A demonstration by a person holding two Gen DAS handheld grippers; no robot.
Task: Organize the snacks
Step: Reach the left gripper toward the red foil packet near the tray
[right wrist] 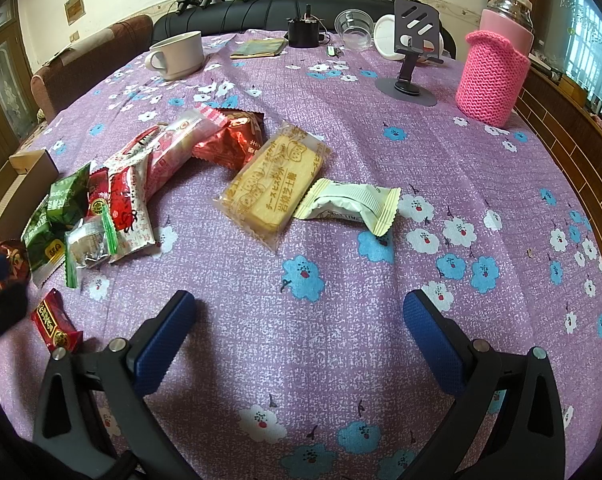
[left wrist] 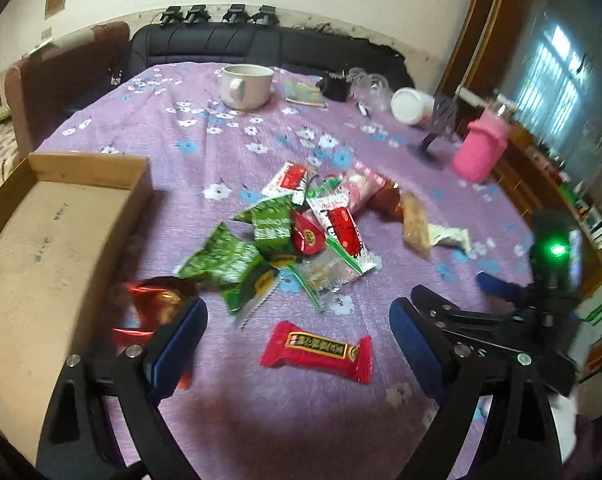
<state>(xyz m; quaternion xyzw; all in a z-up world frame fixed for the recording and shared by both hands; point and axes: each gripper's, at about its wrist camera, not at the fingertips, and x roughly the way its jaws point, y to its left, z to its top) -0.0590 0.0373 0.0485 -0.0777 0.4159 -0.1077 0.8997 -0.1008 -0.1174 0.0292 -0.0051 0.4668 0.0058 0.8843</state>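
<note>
Clear biscuit packet (right wrist: 275, 184), Japanese and Chinese print

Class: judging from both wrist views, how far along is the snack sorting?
Barely begun. Done: nothing; the cardboard box shows no snacks inside. In hand: nothing; left gripper and right gripper are open, empty. Left: the snack pile, red candy, biscuit pack, white packet.

Left gripper (left wrist: 297, 332), right gripper (right wrist: 299, 334): black frames, blue textured jaws, silver screws

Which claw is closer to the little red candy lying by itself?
Left. The left claw is open right around the red candy; the right claw is off to its side.
</note>
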